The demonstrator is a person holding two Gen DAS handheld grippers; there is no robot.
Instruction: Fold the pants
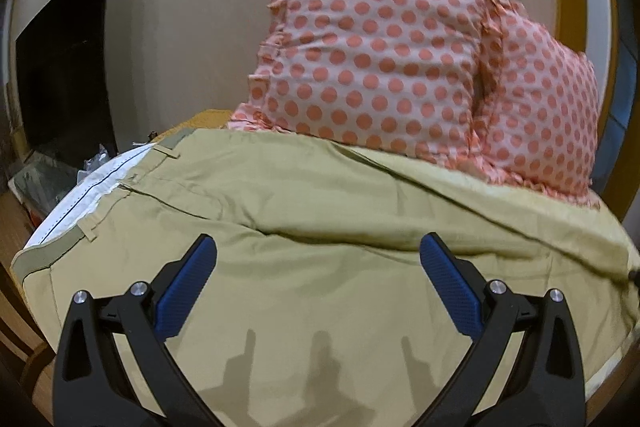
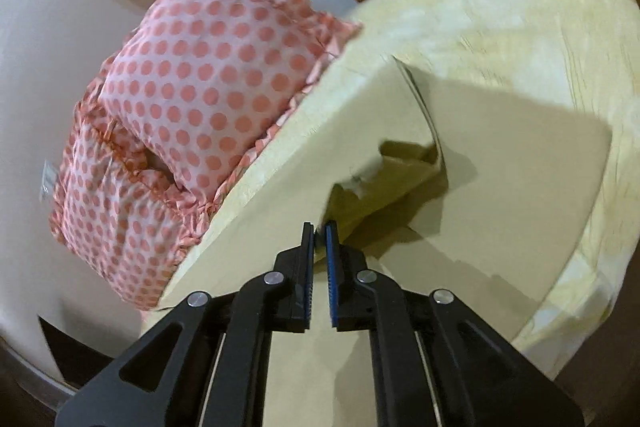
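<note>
Now right gripper (image 2: 319, 229) pinches the pants (image 2: 500, 155) fabric; left gripper (image 1: 318, 251) gapes wide above them

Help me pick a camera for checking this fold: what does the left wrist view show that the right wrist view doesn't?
Only the left wrist view shows the waistband with its white lining and belt loops, a dark screen against the wall, and the left tongs open above flat khaki cloth. Only the right wrist view shows the right tongs shut on a lifted edge of the khaki pants, and the pale yellow bedcover. Both show the pants and the polka-dot pillows.
</note>
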